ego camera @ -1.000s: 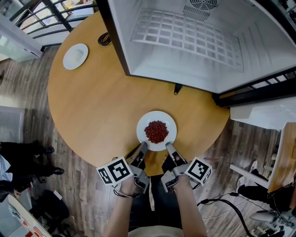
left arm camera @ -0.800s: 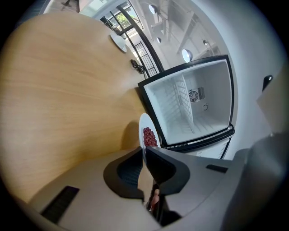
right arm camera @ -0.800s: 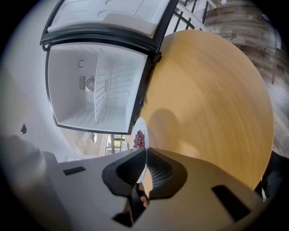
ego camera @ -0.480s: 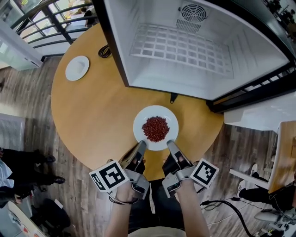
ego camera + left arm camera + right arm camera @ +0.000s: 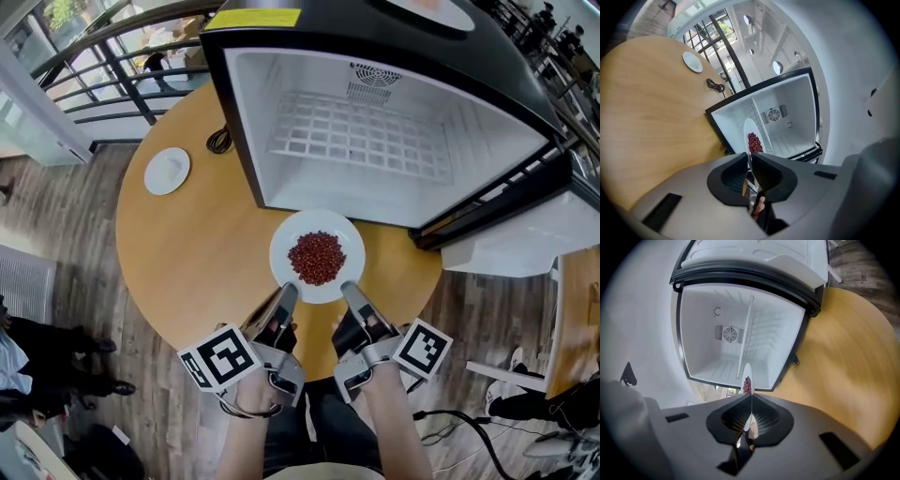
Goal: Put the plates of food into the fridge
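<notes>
far on the left of the round wooden table (image 5: 187,253) sits a small white plate (image 5: 168,171), all by itself. a bit to its right a black cable (image 5: 218,141) lies curled up by the corner of the fridge. next comes the left gripper (image 5: 287,296). its two jaws are pinched tight on the near edge of the plate of food (image 5: 317,255), on the left side. in the left gripper view the left gripper (image 5: 750,158) has the thin white edge of the plate of food (image 5: 748,133) right between its jaws. the plate of food is white and round, with a heap of little red bits (image 5: 316,257) in the middle. it is right in front of the open fridge (image 5: 394,141), and its far edge covers a bit of the fridge's front edge. the right gripper (image 5: 349,291) is pinched tight on the near edge too, on the right side. in the right gripper view the right gripper (image 5: 751,401) has the edge of the plate of food (image 5: 747,376) squeezed between its jaws. inside the fridge there is a white wire shelf (image 5: 356,136) and a round fan grille (image 5: 373,82) at the back. the fridge door (image 5: 525,234) hangs open on the far right.
</notes>
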`<control>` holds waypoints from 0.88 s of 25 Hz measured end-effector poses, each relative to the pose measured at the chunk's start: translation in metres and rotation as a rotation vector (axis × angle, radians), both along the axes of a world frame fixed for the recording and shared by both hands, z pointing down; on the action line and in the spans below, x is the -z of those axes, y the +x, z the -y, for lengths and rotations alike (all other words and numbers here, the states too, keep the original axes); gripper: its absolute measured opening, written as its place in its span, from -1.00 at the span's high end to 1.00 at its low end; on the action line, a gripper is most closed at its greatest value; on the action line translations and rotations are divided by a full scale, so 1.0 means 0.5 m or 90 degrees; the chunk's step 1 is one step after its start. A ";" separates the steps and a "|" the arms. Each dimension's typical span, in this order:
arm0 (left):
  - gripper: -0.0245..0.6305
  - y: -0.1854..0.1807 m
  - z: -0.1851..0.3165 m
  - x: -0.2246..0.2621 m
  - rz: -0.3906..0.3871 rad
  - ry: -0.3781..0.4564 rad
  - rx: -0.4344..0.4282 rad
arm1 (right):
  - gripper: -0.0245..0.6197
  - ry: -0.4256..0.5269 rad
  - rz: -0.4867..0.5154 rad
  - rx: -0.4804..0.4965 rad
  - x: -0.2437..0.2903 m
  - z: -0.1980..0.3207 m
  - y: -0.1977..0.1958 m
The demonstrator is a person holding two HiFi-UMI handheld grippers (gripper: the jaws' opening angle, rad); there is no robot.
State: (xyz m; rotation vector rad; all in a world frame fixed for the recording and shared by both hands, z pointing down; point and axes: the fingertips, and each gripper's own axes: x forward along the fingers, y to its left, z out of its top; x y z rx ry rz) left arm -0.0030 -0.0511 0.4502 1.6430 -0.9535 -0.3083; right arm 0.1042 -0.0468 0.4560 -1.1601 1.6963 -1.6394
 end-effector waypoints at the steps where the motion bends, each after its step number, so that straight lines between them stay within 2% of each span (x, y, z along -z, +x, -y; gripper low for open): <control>1: 0.83 0.000 0.005 0.008 0.001 0.003 -0.001 | 0.87 0.005 -0.002 0.000 0.008 0.005 0.001; 13: 0.83 0.022 0.125 0.118 0.008 0.072 -0.001 | 0.87 0.058 -0.010 -0.030 0.112 0.119 0.028; 22: 0.83 0.038 0.224 0.151 0.014 0.068 0.004 | 0.87 0.051 -0.002 -0.047 0.143 0.220 0.046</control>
